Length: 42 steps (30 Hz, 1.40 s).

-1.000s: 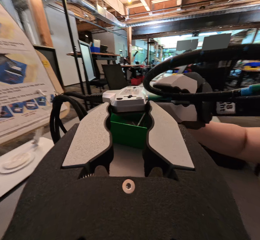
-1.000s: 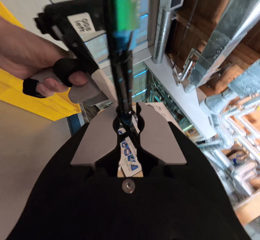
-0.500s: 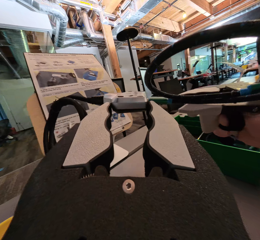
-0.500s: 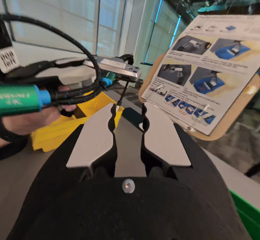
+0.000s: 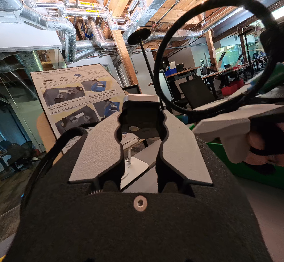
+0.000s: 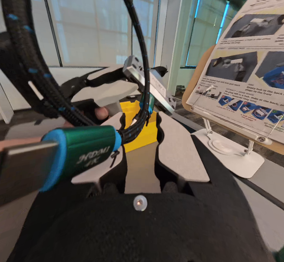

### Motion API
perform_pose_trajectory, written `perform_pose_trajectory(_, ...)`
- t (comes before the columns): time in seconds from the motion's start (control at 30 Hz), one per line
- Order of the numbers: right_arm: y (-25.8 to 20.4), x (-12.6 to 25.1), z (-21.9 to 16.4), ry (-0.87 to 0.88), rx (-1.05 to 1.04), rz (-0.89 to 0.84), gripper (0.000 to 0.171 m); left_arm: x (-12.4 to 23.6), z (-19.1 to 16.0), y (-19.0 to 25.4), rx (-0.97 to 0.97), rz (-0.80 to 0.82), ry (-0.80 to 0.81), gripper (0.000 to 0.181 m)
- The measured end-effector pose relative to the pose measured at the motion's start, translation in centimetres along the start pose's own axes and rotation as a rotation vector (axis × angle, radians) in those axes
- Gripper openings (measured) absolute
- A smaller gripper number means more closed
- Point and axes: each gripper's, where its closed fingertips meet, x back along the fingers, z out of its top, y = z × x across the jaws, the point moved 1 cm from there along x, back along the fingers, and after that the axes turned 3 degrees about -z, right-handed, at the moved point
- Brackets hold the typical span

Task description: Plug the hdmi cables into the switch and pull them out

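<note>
My left gripper (image 5: 140,117) is shut on the switch (image 5: 140,108), a small box with a silver top and black underside, held up off the table. It also shows in the right wrist view (image 6: 153,85). A black braided HDMI cable (image 5: 158,58) loops up on the right. One green plug (image 6: 149,101) sits at the switch's edge and looks plugged in. The free green plug (image 6: 87,145) hangs close to the right camera. My right gripper (image 6: 140,122) is open, with the tied cable bundle (image 6: 135,124) between its fingertips, against the left finger.
An instruction sheet on a white stand (image 5: 73,101) stands behind the switch; it also shows in the right wrist view (image 6: 245,70). A yellow bin (image 6: 138,139) lies beyond my right fingertips. A green bin (image 5: 253,176) sits at the right on the grey table (image 6: 269,190).
My right gripper let go of the cable a second ago, swung round, and now has the bundle between its open fingers. My left gripper tilted the switch so its black underside shows.
</note>
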Motion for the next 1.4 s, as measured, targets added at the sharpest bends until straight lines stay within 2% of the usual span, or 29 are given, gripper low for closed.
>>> perform_pose_trajectory(0.2,-0.6,-0.3,-0.5,0.022,-0.434,0.092,0.040,0.2,0.2,-0.2,-0.067,0.039,0.005,0.046)
perform_pose_trajectory(0.3,-0.4,-0.1,-0.2,0.109,-0.624,0.117,0.039,0.1,0.1,0.2,-0.096,0.049,0.002,0.046)
perform_pose_trajectory(0.37,0.2,0.4,-0.1,0.195,-0.664,0.085,0.042,-0.1,-0.1,0.8,-0.112,0.049,-0.005,0.046)
perform_pose_trajectory(0.6,1.1,1.6,0.9,0.317,-0.567,0.030,0.034,-0.3,0.0,1.8,-0.090,0.058,0.006,0.046)
perform_pose_trajectory(0.8,1.3,1.6,0.8,0.334,-0.656,0.038,0.030,-0.4,0.2,2.2,-0.122,0.080,0.010,0.046)
perform_pose_trajectory(0.9,1.0,1.2,0.5,0.313,-0.675,0.059,0.035,-0.5,0.2,2.7,-0.145,0.073,0.011,0.047)
perform_pose_trajectory(0.93,1.1,1.2,0.5,0.319,-0.703,0.071,0.030,-0.5,0.3,2.8,-0.154,0.075,0.010,0.046)
perform_pose_trajectory(1.0,1.2,1.2,0.4,0.312,-0.716,0.088,0.030,-0.5,0.4,2.9,-0.168,0.079,0.013,0.046)
perform_pose_trajectory(1.03,1.3,1.0,0.1,0.282,-0.689,0.077,0.020,-0.5,0.4,2.9,-0.175,0.079,0.017,0.047)
perform_pose_trajectory(1.23,2.0,1.4,-0.1,0.266,-0.570,0.021,0.015,-1.0,-0.2,3.1,-0.113,0.055,-0.018,0.046)
perform_pose_trajectory(1.33,3.5,2.0,0.6,0.264,-0.396,-0.064,0.019,-1.3,-0.8,3.0,-0.030,0.028,-0.063,0.035)
perform_pose_trajectory(1.4,4.1,2.4,1.2,0.245,-0.230,-0.123,0.016,-1.3,-0.3,3.0,0.035,0.005,-0.051,0.038)
